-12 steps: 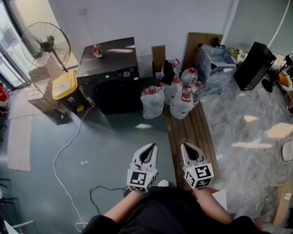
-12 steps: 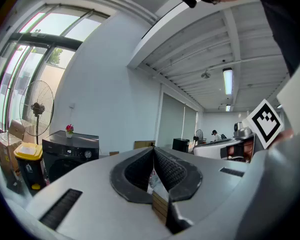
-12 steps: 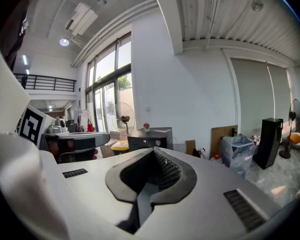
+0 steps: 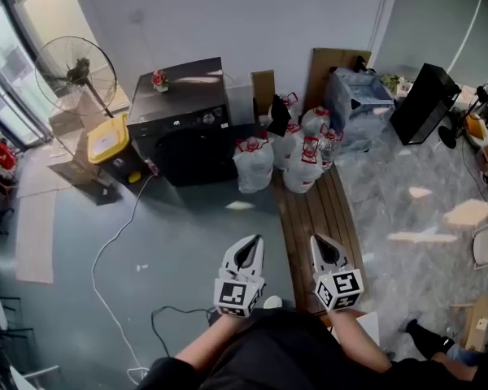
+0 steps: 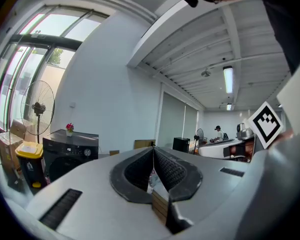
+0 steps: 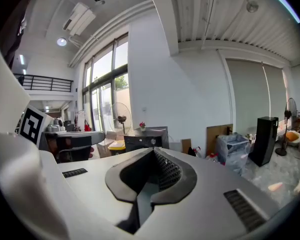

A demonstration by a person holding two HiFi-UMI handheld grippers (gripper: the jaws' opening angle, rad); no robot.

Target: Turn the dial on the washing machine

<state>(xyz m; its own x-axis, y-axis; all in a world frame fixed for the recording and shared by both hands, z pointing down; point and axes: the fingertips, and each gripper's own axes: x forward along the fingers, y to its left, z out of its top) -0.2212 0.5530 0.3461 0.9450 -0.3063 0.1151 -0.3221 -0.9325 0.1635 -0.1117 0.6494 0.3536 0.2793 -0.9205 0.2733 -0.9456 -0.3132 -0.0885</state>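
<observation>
**A:** Where is the washing machine to be found?

**B:** The washing machine is seen against the far wall in the head view. It is dark and front-loading, and well apart from both grippers. A small pot of flowers is set on its top.

**A:** And the dial?

**B:** The dial is made out in the left gripper view as a small pale round knob, toward the right of the control strip. It is touched by nothing.

**A:** How are the grippers held?

**B:** The left gripper and the right gripper are held side by side low in the head view, close to the person's body. Both are pointed toward the machine and tipped slightly downward. A marker cube is carried on each.

**A:** What is shown of the jaws?

**B:** In each gripper view the ribbed pads are pressed together at the tips — nothing is held between them. Both grippers are closed and empty.

**A:** What is placed around the machine?

**B:** A yellow-lidded bin is set just beside its left side, and a standing fan is seen behind that, near the window. White containers with red tops are clustered at the machine's right, at the far end of a wooden slatted board. The board is laid on the floor and runs back toward the right gripper. A white cable is trailed across the grey floor from the machine's lower left.
</observation>
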